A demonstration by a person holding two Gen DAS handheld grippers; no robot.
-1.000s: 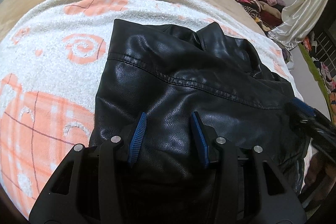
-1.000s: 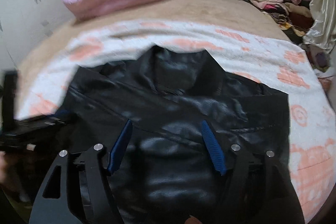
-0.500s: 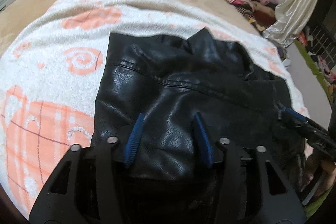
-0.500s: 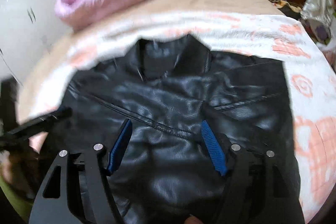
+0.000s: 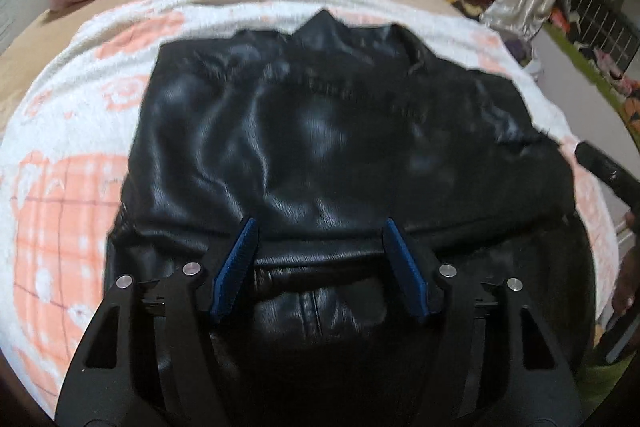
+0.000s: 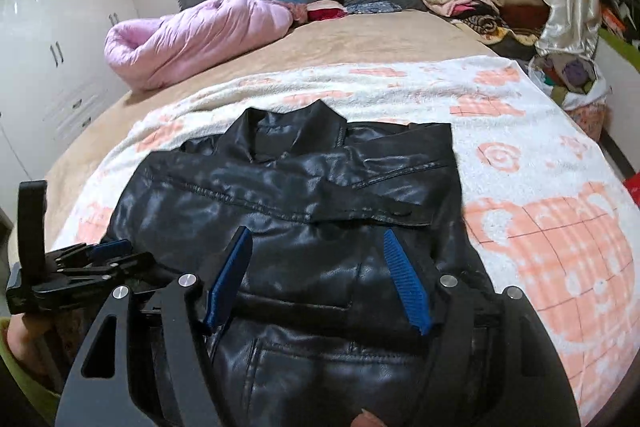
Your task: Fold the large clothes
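We see one black leather jacket (image 6: pixel 304 211) lying flat on the blanket (image 6: pixel 540 187). Our two grippers, left (image 5: pixel 320 227) and right (image 6: pixel 316 239), hover over its near edge; left jaws have just been opening, both sets apart, empty.

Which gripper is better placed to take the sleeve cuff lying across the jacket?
Right. The right gripper is open, and the sleeve cuff on the black jacket lies just beyond its fingertips.
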